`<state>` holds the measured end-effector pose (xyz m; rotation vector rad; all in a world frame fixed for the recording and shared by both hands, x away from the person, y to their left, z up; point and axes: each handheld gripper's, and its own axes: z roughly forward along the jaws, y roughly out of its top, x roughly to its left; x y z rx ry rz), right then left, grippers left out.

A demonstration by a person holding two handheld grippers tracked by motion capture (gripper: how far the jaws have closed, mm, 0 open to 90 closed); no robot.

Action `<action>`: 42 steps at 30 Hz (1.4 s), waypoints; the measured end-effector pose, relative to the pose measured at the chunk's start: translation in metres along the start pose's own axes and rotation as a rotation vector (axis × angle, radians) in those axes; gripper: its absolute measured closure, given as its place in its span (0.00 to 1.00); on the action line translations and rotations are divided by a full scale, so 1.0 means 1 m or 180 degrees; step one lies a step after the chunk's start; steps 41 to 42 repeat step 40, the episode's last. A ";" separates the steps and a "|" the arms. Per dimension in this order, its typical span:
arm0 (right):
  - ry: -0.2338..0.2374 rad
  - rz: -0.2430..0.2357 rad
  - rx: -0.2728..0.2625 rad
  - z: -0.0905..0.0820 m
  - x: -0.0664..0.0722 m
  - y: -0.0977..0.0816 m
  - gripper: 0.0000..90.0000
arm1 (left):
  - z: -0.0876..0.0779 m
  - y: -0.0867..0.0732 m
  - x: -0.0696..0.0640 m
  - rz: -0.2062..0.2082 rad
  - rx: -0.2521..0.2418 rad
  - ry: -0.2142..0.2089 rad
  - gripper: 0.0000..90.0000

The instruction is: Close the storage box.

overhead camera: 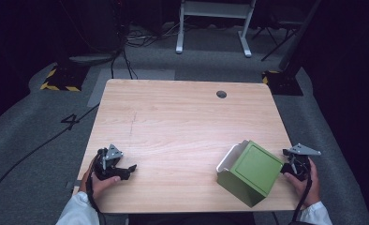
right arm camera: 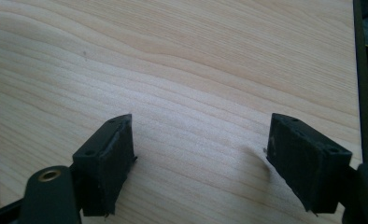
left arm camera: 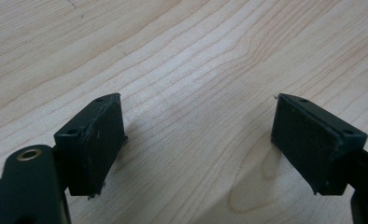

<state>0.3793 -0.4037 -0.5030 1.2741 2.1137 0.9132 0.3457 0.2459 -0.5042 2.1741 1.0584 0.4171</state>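
White sleeves [overhead camera: 77,211]; black claws [overhead camera: 126,171] with grey three-cornered plates and black cables.

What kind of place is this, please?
Probably a lab or studio set up for recording, not a home: a bare wooden table on grey carpet, loose cables on the floor, stand bases marked with yellow-black hazard tape, and dark surroundings.

Looks like a lab/test room: dark walls, grey carpet [overhead camera: 33,122], floor cables [overhead camera: 37,145], hazard-taped stand bases [overhead camera: 61,79].
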 end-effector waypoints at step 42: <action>0.0020 -0.0010 -0.0001 0.000 0.000 0.000 0.25 | 0.002 0.002 0.001 -0.0117 0.0008 0.0094 0.17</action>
